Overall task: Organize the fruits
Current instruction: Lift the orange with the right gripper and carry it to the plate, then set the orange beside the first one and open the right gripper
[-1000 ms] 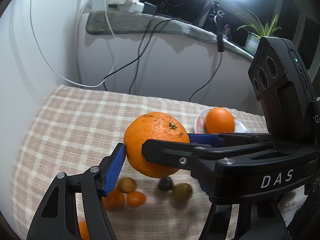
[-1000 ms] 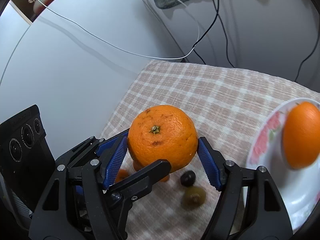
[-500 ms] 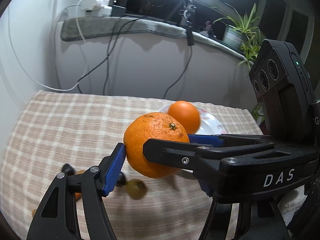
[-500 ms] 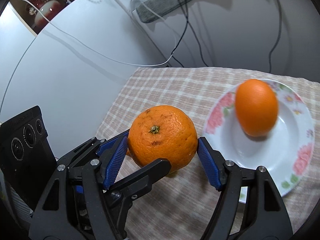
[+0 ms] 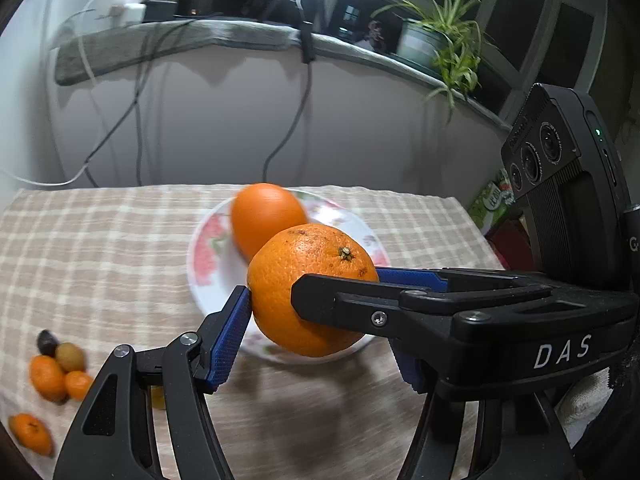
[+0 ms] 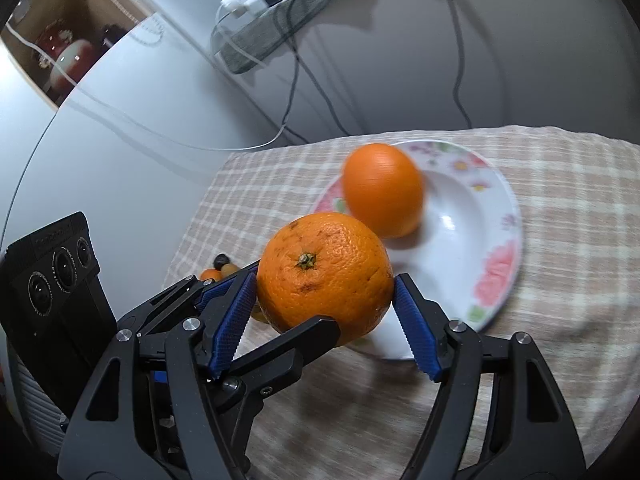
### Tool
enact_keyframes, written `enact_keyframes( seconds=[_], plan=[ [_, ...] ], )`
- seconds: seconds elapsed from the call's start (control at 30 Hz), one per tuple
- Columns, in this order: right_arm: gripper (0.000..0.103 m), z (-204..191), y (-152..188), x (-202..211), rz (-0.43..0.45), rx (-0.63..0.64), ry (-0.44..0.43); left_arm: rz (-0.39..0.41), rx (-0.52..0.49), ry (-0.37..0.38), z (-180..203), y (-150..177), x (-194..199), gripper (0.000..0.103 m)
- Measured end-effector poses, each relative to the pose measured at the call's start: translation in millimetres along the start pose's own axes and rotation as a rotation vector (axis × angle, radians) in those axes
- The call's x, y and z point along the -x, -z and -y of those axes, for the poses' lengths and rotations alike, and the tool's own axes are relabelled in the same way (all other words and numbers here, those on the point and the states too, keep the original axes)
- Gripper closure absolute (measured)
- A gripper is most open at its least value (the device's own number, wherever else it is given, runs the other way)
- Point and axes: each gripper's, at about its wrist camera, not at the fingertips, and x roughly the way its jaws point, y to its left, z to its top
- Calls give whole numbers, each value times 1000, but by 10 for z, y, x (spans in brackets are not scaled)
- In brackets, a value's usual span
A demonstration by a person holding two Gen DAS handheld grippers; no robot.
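A large rough-skinned orange (image 5: 308, 280) is held in the air between both grippers; it also shows in the right wrist view (image 6: 324, 276). My left gripper (image 5: 312, 304) and my right gripper (image 6: 324, 312) are both shut on it, crossed at right angles. Below and behind it a white floral plate (image 5: 208, 256) holds a smooth orange (image 5: 266, 216); the plate (image 6: 496, 264) and the smooth orange (image 6: 382, 190) also show in the right wrist view. The held orange hangs over the plate's near rim.
Several small fruits, orange ones (image 5: 48, 376) and darker ones (image 5: 70, 356), lie on the checked cloth (image 5: 100, 260) at the left. A ledge with cables and a potted plant (image 5: 440, 44) runs behind. The table edge drops off at the right.
Both grippers have carried the orange to the right, from above the small fruits to over the plate's near rim. The grip is unchanged.
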Motion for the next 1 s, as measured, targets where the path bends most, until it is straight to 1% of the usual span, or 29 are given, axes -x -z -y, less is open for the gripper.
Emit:
enact_keyframes(
  seconds=[0.23, 0.57, 0.7, 0.87, 0.97, 1.0],
  plan=[
    [30, 225, 13, 144, 18, -28, 31, -17, -11, 28, 197, -36, -188, 38],
    [30, 405, -75, 168, 30, -25, 72, -36, -3, 48, 238, -124, -425, 38],
    [31, 443, -100, 159, 36, -17, 95, -46, -1, 51, 240, -146, -499, 38],
    [31, 439, -129, 167, 53, 18, 147, -69, -1, 51, 253, -151, -601, 38],
    [31, 442, -157, 222, 71, 23, 133, -64, 1, 48, 248, -162, -617, 38],
    [31, 432, -170, 245, 78, 28, 140, -62, 3, 48, 239, -166, -610, 38]
  ],
)
